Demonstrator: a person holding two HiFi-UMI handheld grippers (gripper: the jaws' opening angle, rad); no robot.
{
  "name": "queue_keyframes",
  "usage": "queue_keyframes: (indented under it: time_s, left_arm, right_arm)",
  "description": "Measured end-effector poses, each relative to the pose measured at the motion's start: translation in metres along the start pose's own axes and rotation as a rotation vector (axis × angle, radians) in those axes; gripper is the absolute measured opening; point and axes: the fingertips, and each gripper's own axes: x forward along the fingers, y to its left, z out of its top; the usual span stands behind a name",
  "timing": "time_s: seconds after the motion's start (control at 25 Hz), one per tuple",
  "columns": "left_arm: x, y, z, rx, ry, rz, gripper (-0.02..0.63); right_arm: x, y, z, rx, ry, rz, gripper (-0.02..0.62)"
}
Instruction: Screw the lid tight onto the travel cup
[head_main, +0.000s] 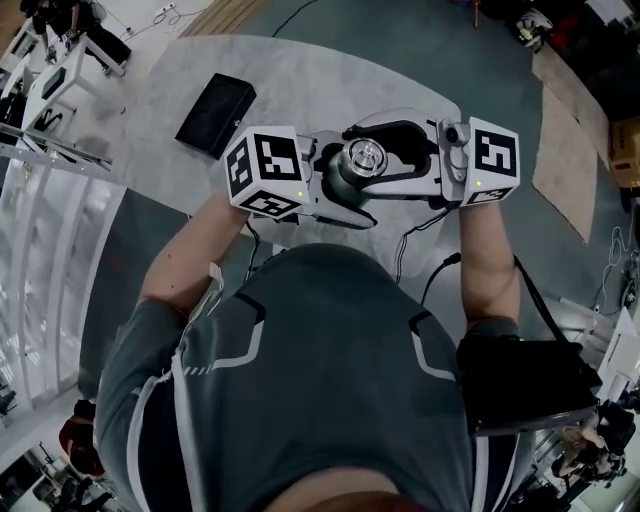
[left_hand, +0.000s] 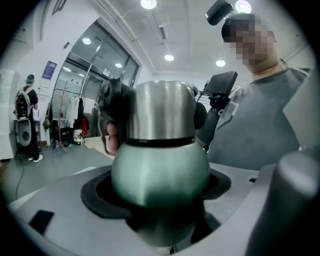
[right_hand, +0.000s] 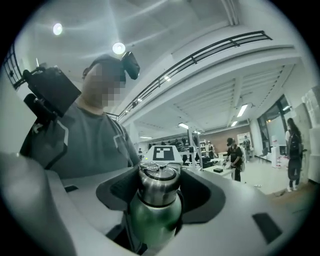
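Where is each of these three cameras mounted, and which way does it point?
Head view: on the person's head, facing steeply down at the table; shows arms, torso, left gripper and right gripper.
Left gripper view: rides the left gripper, looks along its fingers at the travel cup; torso behind.
Right gripper view: rides the right gripper, looks along its fingers at the lid; torso at left.
Shared: all three show the travel cup.

I see a round pale table (head_main: 300, 75) on teal-grey floor (head_main: 500, 85): a black case (head_main: 215, 115) on it, brown boards (head_main: 565, 160) to its right, glass railing (head_main: 45, 215) left.
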Motion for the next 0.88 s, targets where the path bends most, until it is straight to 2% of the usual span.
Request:
queue_keyframes:
  time_s: [0.04,0.12,0.2,0.24,0.28,0.36,0.48,0.56,0.68,0.8,0.88]
  left_arm:
    - [-0.001,0.009,-0.003,-0.009,0.007,0.053,0.402]
    - [-0.005,0.038,-0.017,-0.031,0.054,0.220,0.402]
    - [-0.014,0.072,-0.040,-0.030,0.160,0.413,0.402]
    - [-0.017,0.083,-0.052,-0.022,0.216,0.482,0.402]
    - [-0.019,0.090,-0.061,-0.022,0.251,0.517,0.402]
    - [-0.015,0.089,-0.067,-0.055,0.243,0.500,0.402]
    - [-0.011,0.082,-0.066,-0.086,0.187,0.438,0.402]
    - [-0.010,0.075,-0.061,-0.078,0.164,0.393,0.403]
    - [-0.003,0.055,-0.044,-0.070,0.104,0.265,0.403]
    - [-0.001,0.033,-0.032,-0.060,0.052,0.146,0.403]
    - [0.001,0.025,-0.027,-0.046,0.037,0.102,0.402]
  right_arm:
    - [-0.001,-0.007,-0.003,0.008,0.010,-0.052,0.275]
    - [-0.004,-0.029,-0.018,0.020,0.060,-0.229,0.273]
    - [-0.008,-0.053,-0.040,0.042,0.115,-0.437,0.273]
    - [-0.010,-0.061,-0.051,0.063,0.124,-0.509,0.273]
    - [-0.011,-0.066,-0.059,0.093,0.117,-0.552,0.273]
    - [-0.014,-0.068,-0.067,0.146,0.085,-0.583,0.273]
    - [-0.011,-0.065,-0.067,0.159,0.078,-0.568,0.273]
    - [-0.009,-0.059,-0.061,0.127,0.087,-0.501,0.275]
    - [-0.011,-0.041,-0.046,0.069,0.081,-0.362,0.294]
    - [-0.010,-0.028,-0.032,0.055,0.045,-0.258,0.296]
    - [-0.008,-0.023,-0.028,0.059,0.029,-0.207,0.296]
